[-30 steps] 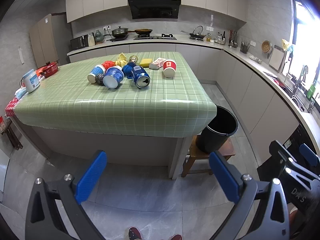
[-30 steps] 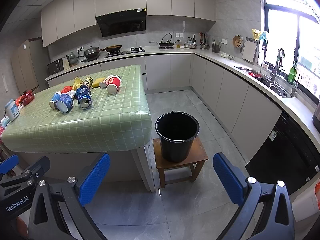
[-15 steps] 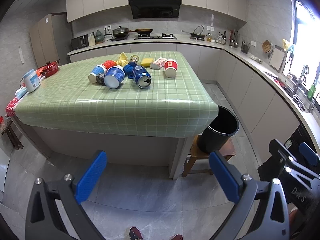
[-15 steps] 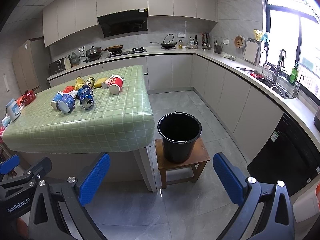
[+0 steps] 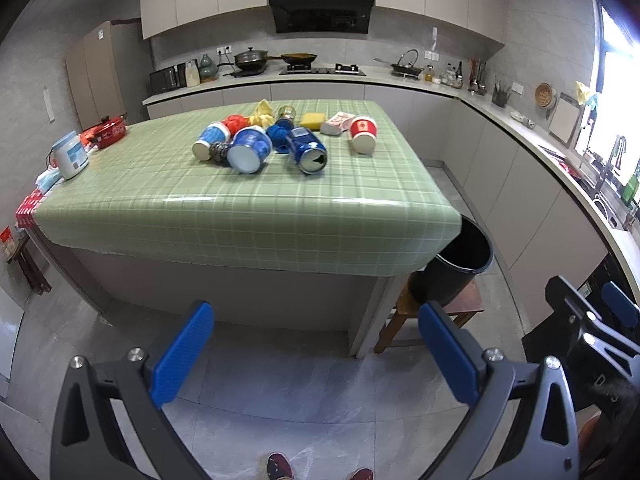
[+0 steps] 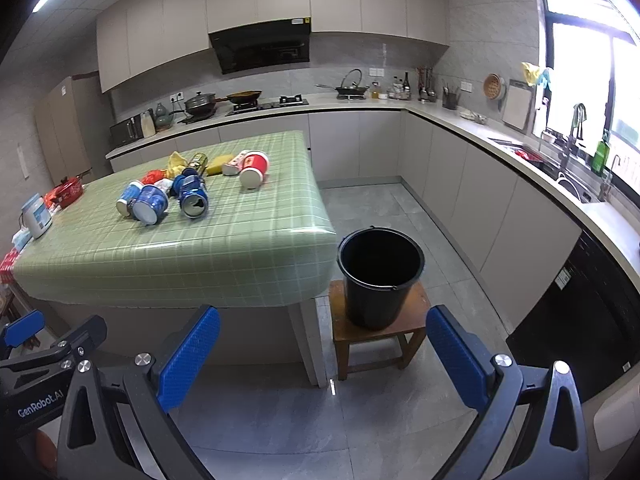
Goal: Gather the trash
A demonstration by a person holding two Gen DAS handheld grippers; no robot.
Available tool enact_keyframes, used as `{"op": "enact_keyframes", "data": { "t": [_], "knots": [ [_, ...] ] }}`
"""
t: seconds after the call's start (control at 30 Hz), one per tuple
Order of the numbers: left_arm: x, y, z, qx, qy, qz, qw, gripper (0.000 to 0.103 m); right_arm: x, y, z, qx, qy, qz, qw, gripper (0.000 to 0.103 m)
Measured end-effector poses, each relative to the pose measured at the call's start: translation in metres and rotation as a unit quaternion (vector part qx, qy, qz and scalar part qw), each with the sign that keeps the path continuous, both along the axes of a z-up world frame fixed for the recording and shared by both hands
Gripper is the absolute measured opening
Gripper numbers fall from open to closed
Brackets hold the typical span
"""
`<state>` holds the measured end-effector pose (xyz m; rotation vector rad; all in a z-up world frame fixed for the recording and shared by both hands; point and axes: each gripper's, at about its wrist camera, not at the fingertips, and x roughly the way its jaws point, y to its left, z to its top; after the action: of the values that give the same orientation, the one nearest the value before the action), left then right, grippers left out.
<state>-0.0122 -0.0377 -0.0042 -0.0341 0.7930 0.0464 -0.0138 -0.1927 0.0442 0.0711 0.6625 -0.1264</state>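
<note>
Trash lies in a cluster on the green checked table [image 5: 240, 208]: a blue can [image 5: 308, 150] on its side, a blue cup [image 5: 249, 149], a red-and-white cup [image 5: 363, 134], a yellow sponge [image 5: 312, 120] and several more pieces. The same blue can [image 6: 192, 196] and red cup [image 6: 253, 168] show in the right wrist view. A black bucket [image 6: 379, 276] stands on a wooden stool [image 6: 376, 336] right of the table. My left gripper [image 5: 316, 352] and right gripper [image 6: 324, 354] are both open and empty, held over the floor well short of the table.
A white tub [image 5: 70, 155] and a red pot [image 5: 108, 132] sit at the table's left end. Kitchen counters [image 6: 520, 152] with a sink run along the back and right walls. Grey tiled floor [image 5: 300, 380] lies between me and the table.
Both views have shifted slightly closer to the table and bucket. Both grippers stay open and empty.
</note>
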Motion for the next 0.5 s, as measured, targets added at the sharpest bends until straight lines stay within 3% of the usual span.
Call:
{"op": "enact_keyframes", "data": {
  "t": [0.5],
  "knots": [
    [0.067,0.112,-0.012,0.012,0.008,0.021,0.9997,0.103,0.058,0.091,-0.007,0.022,0.000,0.018,1.000,0.103]
  ]
}}
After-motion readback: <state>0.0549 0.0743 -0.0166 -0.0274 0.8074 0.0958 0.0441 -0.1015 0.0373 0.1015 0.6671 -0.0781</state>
